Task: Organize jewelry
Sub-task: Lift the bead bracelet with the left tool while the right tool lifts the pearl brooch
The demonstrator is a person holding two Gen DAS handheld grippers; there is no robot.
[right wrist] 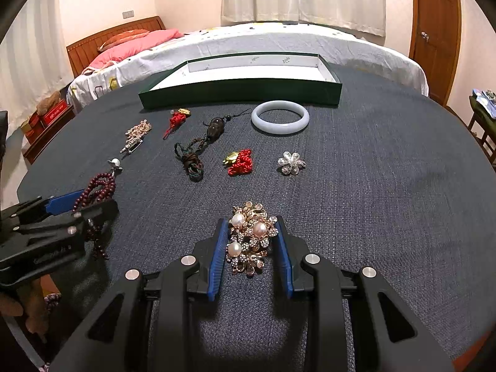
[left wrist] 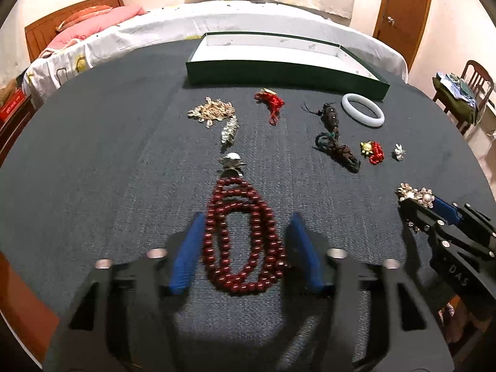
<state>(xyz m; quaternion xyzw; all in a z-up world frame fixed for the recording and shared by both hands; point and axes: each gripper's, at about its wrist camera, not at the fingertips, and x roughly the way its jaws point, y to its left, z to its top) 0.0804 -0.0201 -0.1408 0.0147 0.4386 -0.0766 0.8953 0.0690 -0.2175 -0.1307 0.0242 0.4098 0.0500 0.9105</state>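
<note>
**Two grippers, each around a piece of jewelry**

The left gripper [left wrist: 245, 232] is sitting low over the dark blue cloth [left wrist: 108, 155]. Its two blue fingers [left wrist: 189, 248] are standing wide apart, one on each side of the dark red bead necklace [left wrist: 241, 235]. The beads are lying coiled on the cloth between the fingers, and nothing is squeezing them. A small silver clasp [left wrist: 232, 162] is lying at the far end of the beads.

The right gripper [right wrist: 251, 241] is sitting around the gold brooch with pearls [right wrist: 251, 237]. Its blue fingers [right wrist: 218, 254] are standing just beside the brooch on both sides. I cannot tell if they are touching it.

More jewelry is lying farther back on the cloth: a white bangle [right wrist: 280, 117], a silver flower brooch [right wrist: 290, 162], a red knot with a gold charm [right wrist: 238, 161], a dark cord pendant [right wrist: 198, 152], a second red knot [right wrist: 176, 119] and a sparkly gold hair clip [right wrist: 136, 135].

The green box [right wrist: 241, 93] is standing open at the far edge of the cloth, just behind the bangle.
</note>
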